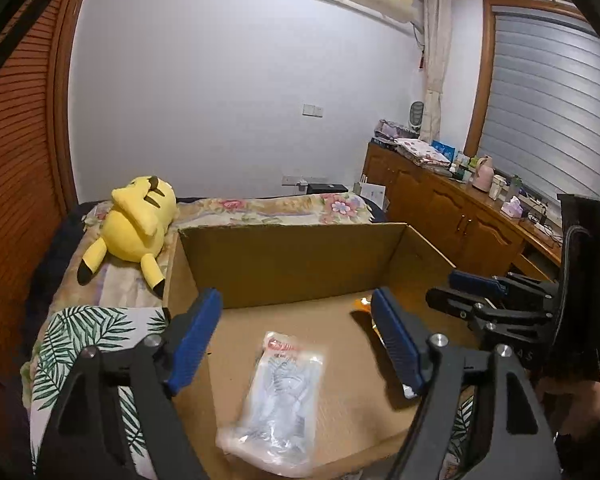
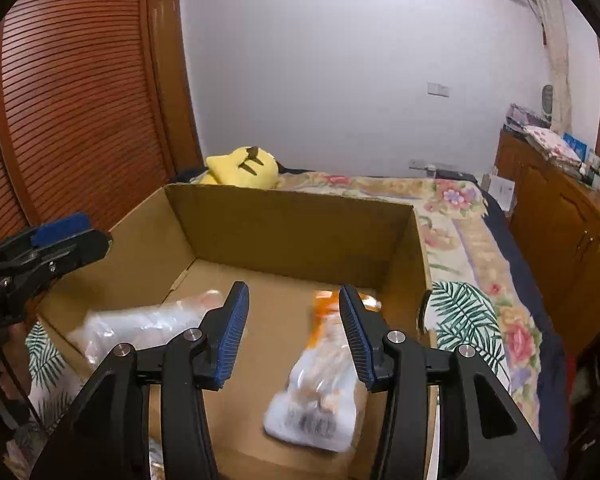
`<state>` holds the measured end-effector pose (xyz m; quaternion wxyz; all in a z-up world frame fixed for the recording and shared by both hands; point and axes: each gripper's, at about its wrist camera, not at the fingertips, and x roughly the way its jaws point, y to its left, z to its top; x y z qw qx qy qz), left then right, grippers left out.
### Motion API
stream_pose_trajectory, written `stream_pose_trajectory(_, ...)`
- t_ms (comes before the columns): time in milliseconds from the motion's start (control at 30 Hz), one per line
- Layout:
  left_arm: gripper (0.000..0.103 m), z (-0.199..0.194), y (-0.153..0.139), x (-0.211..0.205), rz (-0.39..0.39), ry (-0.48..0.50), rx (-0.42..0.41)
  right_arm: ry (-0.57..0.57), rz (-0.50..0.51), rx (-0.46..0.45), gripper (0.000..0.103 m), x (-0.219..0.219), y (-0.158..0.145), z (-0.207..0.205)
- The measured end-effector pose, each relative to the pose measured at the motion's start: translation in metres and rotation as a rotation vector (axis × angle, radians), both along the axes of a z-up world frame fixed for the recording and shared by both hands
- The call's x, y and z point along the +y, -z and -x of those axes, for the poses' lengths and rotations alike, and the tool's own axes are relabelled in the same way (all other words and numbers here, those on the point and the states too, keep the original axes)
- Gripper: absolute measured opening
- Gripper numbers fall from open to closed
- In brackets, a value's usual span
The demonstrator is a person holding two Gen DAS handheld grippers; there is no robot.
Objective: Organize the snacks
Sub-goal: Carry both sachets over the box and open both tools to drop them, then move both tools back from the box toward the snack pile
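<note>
Both hand-held grippers hang released over the cardboard box (image 1: 292,256) on the bed (image 2: 472,240): left hand-held gripper (image 1: 296,336) above the clear snack bag (image 1: 278,404), right hand-held gripper (image 2: 294,330) above the orange-topped snack bag (image 2: 324,384). Both bags look blurred; judged risk: landing askew or overlapping, crowding the box. Nothing else lies inside.

Brown cardboard box (image 1: 284,258), yellow plush toy (image 1: 138,226), blue-padded black fingers (image 1: 198,334), floral bedspread (image 2: 460,216).
</note>
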<state>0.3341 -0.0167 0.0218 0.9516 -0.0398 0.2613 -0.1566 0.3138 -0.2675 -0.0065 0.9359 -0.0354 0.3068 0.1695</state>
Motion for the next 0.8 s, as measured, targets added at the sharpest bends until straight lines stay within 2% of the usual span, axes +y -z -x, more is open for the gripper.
stream_pose_trajectory(200, 0.078, 0.021, -0.01, 0.0, -0.021, 0.016, -0.033, -0.051, -0.027, -0.023, 0.047, 0.001, -0.009, 0.034)
stream_pose_trajectory(433, 0.087, 0.061, -0.019, 0.002, -0.025, 0.042, -0.078, -0.105, -0.05, -0.047, 0.047, 0.001, -0.017, 0.083)
stream_pose_trajectory(633, 0.089, 0.095, -0.02, 0.004, -0.059, 0.048, -0.122, -0.11, -0.059, -0.066, 0.047, -0.005, -0.016, 0.114)
stream_pose_trajectory(800, 0.089, 0.118, -0.01, 0.011, -0.05, 0.041, -0.108, -0.117, -0.07, -0.059, 0.048, -0.008, -0.006, 0.14)
